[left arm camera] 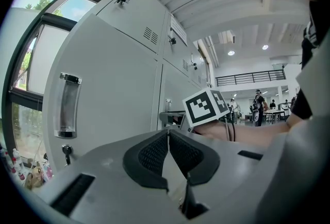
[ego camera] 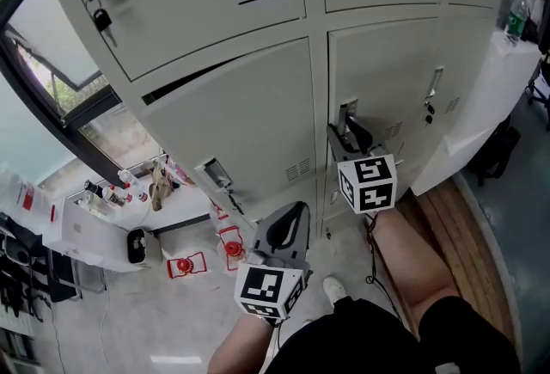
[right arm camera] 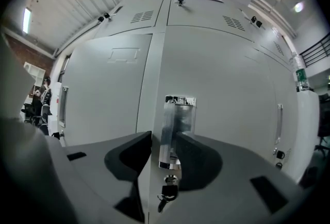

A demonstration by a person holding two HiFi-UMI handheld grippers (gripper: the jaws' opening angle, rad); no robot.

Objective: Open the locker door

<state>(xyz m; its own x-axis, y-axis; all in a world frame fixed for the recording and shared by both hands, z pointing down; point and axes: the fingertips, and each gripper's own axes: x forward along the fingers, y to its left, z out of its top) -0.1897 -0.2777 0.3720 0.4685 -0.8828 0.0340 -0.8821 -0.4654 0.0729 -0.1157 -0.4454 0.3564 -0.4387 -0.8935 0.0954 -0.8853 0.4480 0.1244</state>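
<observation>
Right gripper [right arm camera: 165, 139]: jaws wide, straddling chrome handle [right arm camera: 175, 115] on left edge of locker door [right arm camera: 232, 104], not clamped. Left gripper [left arm camera: 168, 135]: closed, empty. Risk: a loose clamp would let the pads slip off the smooth handle.

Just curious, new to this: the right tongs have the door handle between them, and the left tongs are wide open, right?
No: the left tongs are shut, empty, as the left gripper view shows. The right tongs do have the door handle between them.
</observation>
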